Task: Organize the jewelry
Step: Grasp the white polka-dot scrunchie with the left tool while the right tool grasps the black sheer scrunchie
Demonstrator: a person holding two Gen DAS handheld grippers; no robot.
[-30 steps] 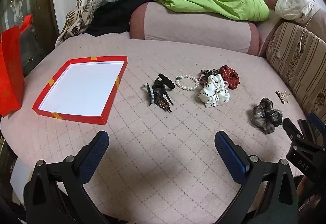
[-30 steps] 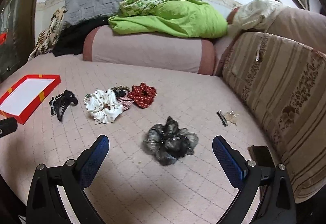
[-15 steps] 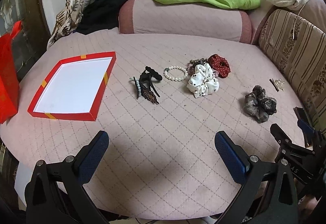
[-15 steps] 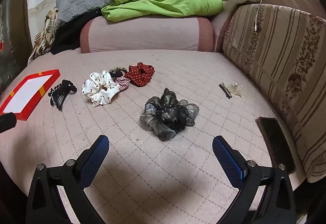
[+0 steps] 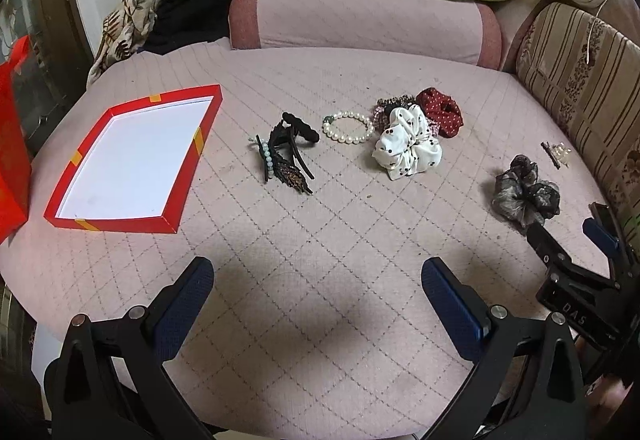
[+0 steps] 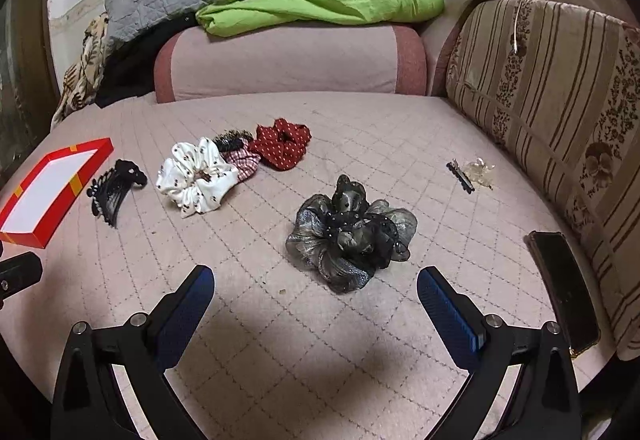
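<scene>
Both the left hand-held gripper (image 5: 318, 290) and the right hand-held gripper (image 6: 316, 290) hover wide open and empty over the sofa seat (image 5: 320, 240). The red tray (image 5: 132, 156) lies far left; the pearl bracelet (image 5: 348, 127), hair clips (image 5: 286, 156) and scrunchies (image 6: 198, 176) lie to its right, and the grey scrunchie (image 6: 350, 236) lies just beyond the right one.

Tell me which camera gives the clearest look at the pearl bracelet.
The left wrist view. There the pearl bracelet lies whole and unobstructed on the quilted cover, between the black hair clips and the white scrunchie. In the right wrist view I cannot make it out; it may be behind the scrunchie.
</scene>
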